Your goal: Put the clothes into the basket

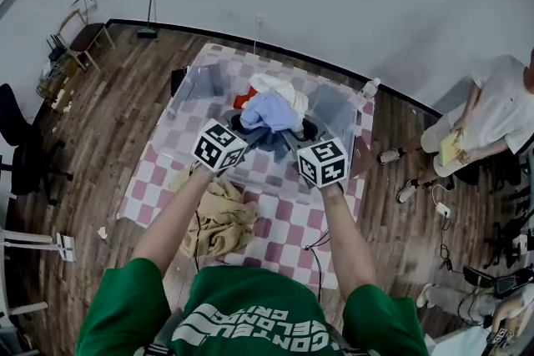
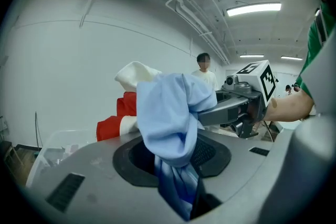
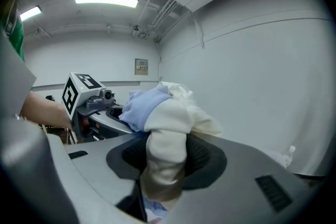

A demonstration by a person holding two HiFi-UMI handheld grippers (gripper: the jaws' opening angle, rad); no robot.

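Note:
A bundle of clothes (image 1: 271, 108) hangs over the clear plastic basket (image 1: 196, 87), held up between both grippers. My left gripper (image 1: 242, 127) is shut on a light blue garment (image 2: 170, 113) that drapes down between its jaws. My right gripper (image 1: 296, 131) is shut on a cream garment (image 3: 168, 149), with the blue one (image 3: 139, 107) just behind it. A red garment (image 2: 113, 126) and a white one (image 2: 134, 73) show at the bundle's far side. A beige garment (image 1: 221, 217) lies crumpled on the checkered mat (image 1: 284, 221) near my left arm.
The basket stands on the pink-and-white mat on a wooden floor. A person (image 1: 492, 112) sits by the wall at the right. Chairs (image 1: 25, 154) stand at the left, a broom (image 1: 148, 29) leans on the far wall, and cables (image 1: 442, 213) lie at the right.

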